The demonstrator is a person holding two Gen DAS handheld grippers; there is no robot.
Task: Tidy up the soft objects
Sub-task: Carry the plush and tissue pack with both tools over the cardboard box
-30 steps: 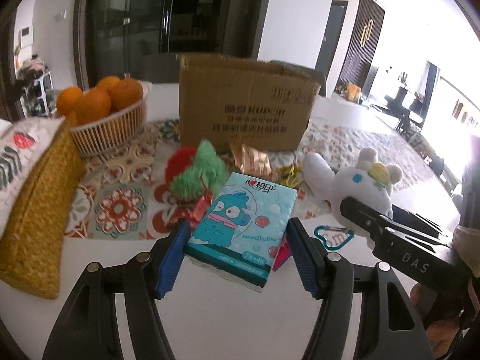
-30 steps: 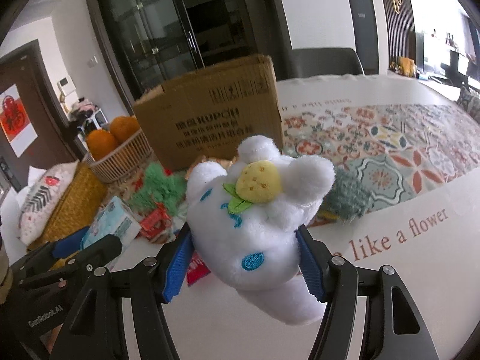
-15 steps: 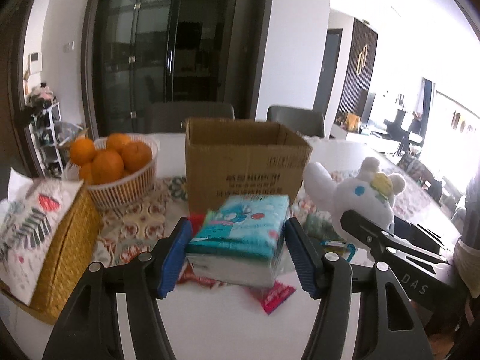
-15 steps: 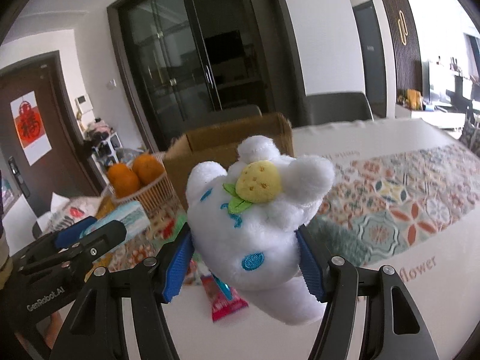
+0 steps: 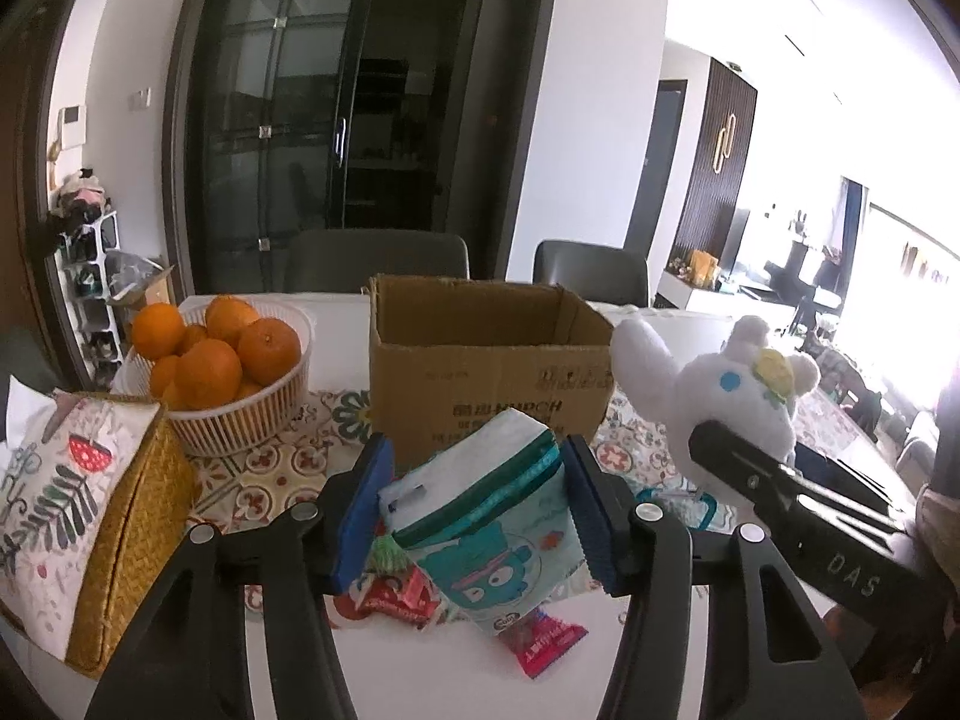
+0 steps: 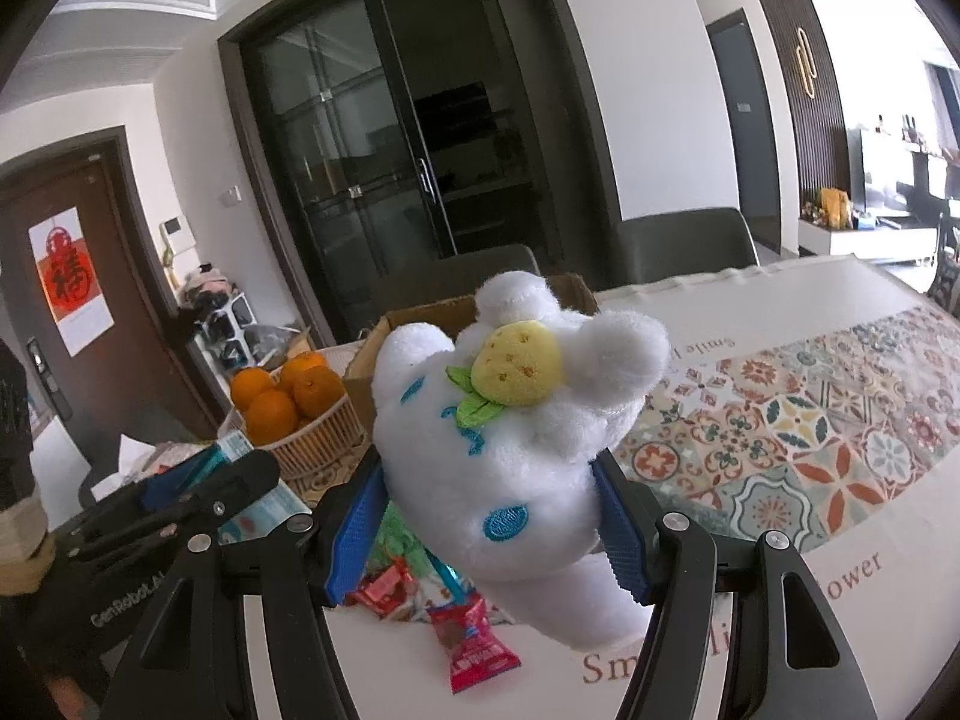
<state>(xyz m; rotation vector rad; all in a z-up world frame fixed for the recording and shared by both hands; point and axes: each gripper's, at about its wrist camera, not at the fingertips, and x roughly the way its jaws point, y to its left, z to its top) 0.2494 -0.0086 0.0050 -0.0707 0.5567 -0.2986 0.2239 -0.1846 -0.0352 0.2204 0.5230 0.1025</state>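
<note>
My left gripper (image 5: 477, 513) is shut on a teal tissue pack (image 5: 480, 516) with a cartoon face, held tilted above the table in front of the open cardboard box (image 5: 486, 372). My right gripper (image 6: 489, 522) is shut on a white plush toy (image 6: 510, 438) with a yellow flower and blue eyes, held up in the air. The plush (image 5: 726, 390) and right gripper show at the right of the left wrist view. The box (image 6: 420, 324) stands behind the plush in the right wrist view.
A white basket of oranges (image 5: 216, 378) stands left of the box. A woven tissue holder (image 5: 90, 510) is at the left edge. Red snack packets (image 5: 540, 648) and a green fuzzy item (image 6: 399, 534) lie on the patterned tablecloth (image 6: 810, 450). Chairs stand behind.
Both grippers have risen with their loads. The tissue pack has tipped up and the box's open top has come into view.
</note>
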